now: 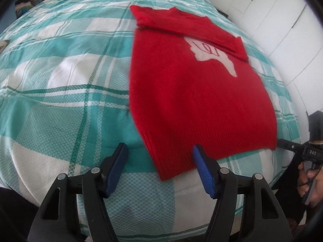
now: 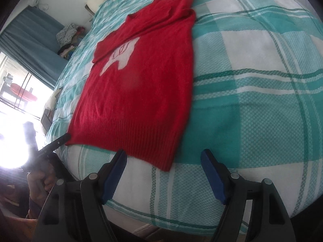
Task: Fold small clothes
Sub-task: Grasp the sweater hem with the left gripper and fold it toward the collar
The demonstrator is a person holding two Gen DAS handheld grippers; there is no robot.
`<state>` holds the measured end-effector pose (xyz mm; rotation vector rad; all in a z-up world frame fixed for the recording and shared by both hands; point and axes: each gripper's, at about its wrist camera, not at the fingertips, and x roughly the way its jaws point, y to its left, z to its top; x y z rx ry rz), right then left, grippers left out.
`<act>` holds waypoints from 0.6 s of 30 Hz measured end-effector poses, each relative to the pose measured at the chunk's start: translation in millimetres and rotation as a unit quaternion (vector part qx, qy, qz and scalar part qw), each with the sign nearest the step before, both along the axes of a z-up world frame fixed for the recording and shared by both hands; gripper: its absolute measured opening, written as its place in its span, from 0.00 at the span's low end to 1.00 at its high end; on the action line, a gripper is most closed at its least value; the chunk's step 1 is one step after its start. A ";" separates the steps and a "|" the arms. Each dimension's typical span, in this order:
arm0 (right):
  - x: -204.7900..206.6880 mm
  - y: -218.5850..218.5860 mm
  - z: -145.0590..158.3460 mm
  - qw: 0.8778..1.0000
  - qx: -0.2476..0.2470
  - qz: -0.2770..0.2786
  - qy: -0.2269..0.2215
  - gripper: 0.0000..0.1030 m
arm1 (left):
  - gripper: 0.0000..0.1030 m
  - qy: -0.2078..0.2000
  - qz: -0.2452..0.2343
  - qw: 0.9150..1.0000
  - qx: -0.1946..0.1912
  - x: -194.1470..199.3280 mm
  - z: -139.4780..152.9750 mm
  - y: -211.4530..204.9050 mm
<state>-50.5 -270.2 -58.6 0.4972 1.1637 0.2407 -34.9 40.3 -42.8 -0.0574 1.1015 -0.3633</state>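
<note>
One red sweater lies flat on the plaid bedspread, its sleeves folded across the chest. I hold two grippers, both tilted downward at the ribbed hem. My left gripper is released, the hem's corner between its fingers at 12 o'clock, untouched. My right gripper gapes likewise, the opposite corner at 12 o'clock.

Teal-and-white plaid bedspread, white wardrobe doors, blue curtain, heap of clothes beside it, bright window
</note>
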 end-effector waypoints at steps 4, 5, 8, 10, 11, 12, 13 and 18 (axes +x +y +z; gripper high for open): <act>7.1 13.8 -9.3 0.999 -0.022 0.028 0.009 0.03 | 0.05 0.012 -0.015 0.999 0.028 -0.6 -4.2 -7.2; 7.6 11.6 -9.3 1.000 -0.011 0.025 0.013 0.05 | 0.03 0.015 -0.011 1.000 0.021 -1.5 -1.8 -2.4; 7.2 2.4 8.2 1.000 -0.008 0.012 -0.003 0.05 | 0.03 0.015 -0.001 1.000 -0.022 3.8 17.4 11.7; 12.8 -7.1 26.9 1.000 0.003 0.000 -0.028 0.05 | 0.03 0.006 0.002 0.998 -0.057 22.2 36.2 17.8; 19.4 -11.1 37.8 0.999 0.003 -0.005 -0.044 0.05 | 0.03 -0.003 0.003 0.997 -0.073 35.1 46.6 18.7; 28.8 -14.7 49.8 0.998 -0.001 -0.007 -0.062 0.05 | 0.03 -0.013 0.007 0.996 -0.087 51.0 56.5 19.0; 41.7 -16.3 61.5 0.997 -0.010 -0.007 -0.081 0.05 | 0.03 -0.023 0.012 0.995 -0.098 69.6 65.1 18.6; 134.8 -30.4 99.6 0.986 -0.050 -0.026 -0.159 0.05 | 0.03 -0.043 0.048 0.991 -0.117 182.0 82.9 2.4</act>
